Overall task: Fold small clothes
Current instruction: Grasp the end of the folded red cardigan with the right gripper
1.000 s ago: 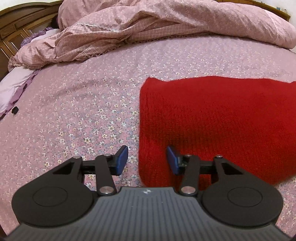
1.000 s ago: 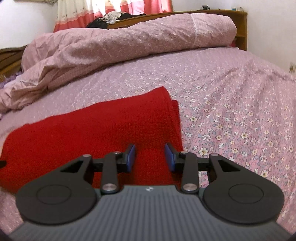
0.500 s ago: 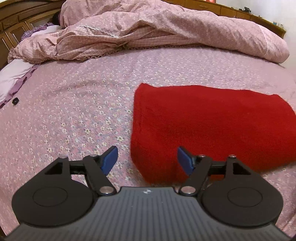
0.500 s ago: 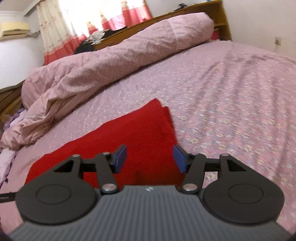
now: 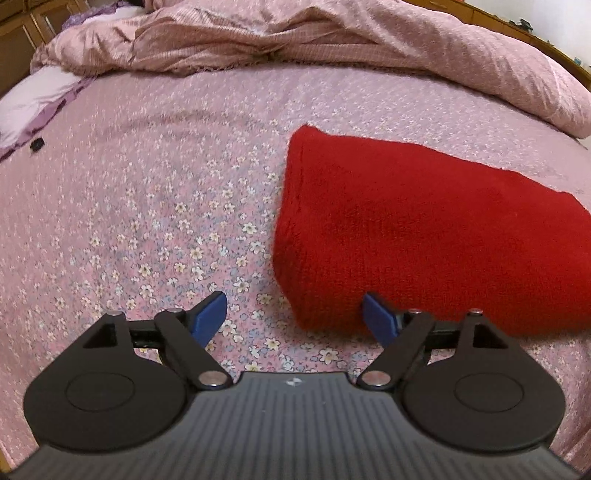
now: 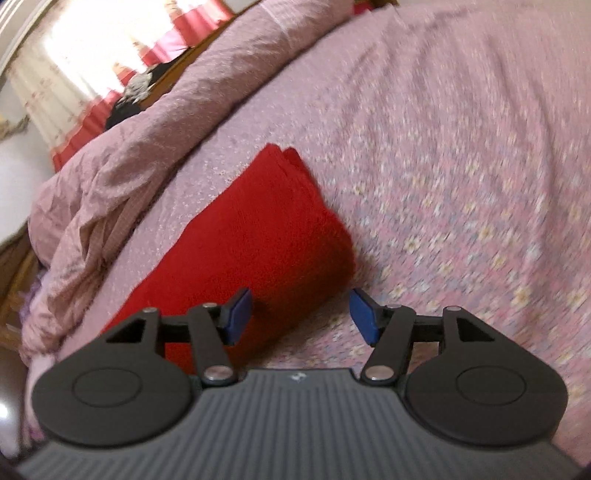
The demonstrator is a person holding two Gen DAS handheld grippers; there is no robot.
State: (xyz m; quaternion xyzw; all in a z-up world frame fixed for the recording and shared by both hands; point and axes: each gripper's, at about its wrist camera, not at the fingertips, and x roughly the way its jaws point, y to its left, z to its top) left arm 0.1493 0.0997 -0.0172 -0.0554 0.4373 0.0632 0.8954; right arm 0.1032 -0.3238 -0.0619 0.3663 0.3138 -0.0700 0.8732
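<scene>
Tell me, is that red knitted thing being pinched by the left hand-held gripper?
No, the left hand-held gripper stands open, its blue pads clear of the red knit.

Bed: pink floral sheet (image 5: pixel 155 206) spread flat.
Far side: rumpled pink quilt (image 5: pixel 332 40) heaped along it.
Frame: brown wooden headboard (image 5: pixel 22 33).
Window: bright daylight through red-and-white curtains (image 6: pixel 74 74).
Pillow: pale lilac (image 5: pixel 33 92), at the sheet's edge.

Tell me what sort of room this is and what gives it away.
Most likely a bedroom in a home. The red knit garment lies folded on a bed with a pink floral sheet, a rumpled pink duvet is bunched along the far side, and a curtained window shows in the right wrist view.
</scene>
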